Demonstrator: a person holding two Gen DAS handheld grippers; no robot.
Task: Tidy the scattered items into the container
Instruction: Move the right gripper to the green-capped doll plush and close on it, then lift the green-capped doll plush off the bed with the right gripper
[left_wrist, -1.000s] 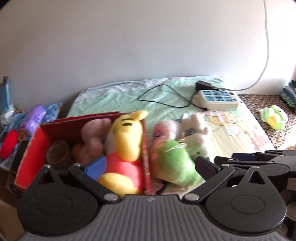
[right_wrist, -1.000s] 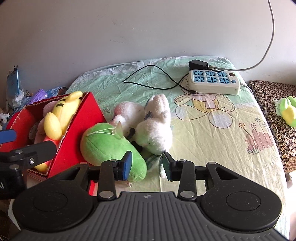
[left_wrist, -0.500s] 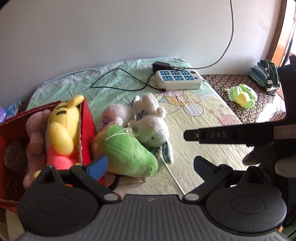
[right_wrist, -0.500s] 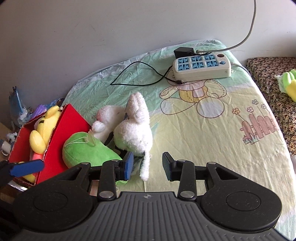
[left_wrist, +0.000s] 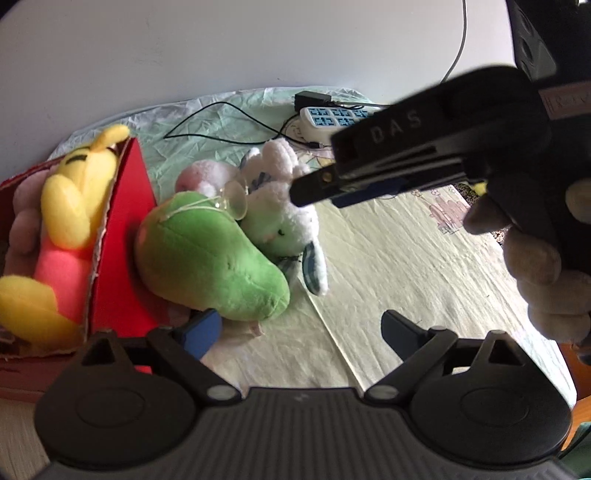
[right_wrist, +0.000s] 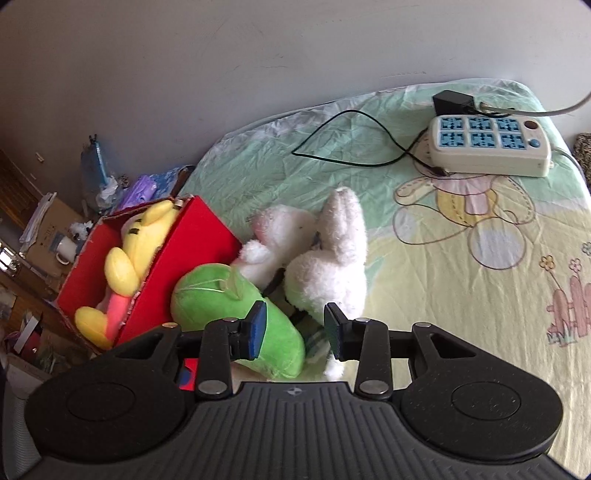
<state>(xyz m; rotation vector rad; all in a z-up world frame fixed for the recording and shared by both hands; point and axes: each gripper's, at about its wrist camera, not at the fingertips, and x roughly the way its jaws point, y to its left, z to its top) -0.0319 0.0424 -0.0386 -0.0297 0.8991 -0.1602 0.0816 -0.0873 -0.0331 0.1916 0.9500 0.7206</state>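
Observation:
A red box (left_wrist: 122, 236) (right_wrist: 184, 251) at the bed's left edge holds a yellow bear plush (left_wrist: 74, 199) (right_wrist: 140, 251) and pink toys. Against its right wall lie a green pear plush (left_wrist: 210, 254) (right_wrist: 229, 306), a white rabbit plush (left_wrist: 280, 206) (right_wrist: 332, 269) and a pale pink plush (left_wrist: 203, 177) (right_wrist: 280, 232). My left gripper (left_wrist: 301, 328) is open and empty, low in front of the pear. My right gripper (right_wrist: 293, 328) is open and empty, hovering just above the pear and rabbit; it also shows in the left wrist view (left_wrist: 314, 188).
A white and blue power strip (right_wrist: 487, 147) (left_wrist: 332, 118) with a black cable (right_wrist: 351, 147) lies at the far side of the bed. Clutter and a purple item (right_wrist: 142, 188) sit left of the box. The wall is behind.
Both grippers have moved closer to the plush pile. My right gripper has dropped toward the rabbit and pear and now looms large in the left wrist view.

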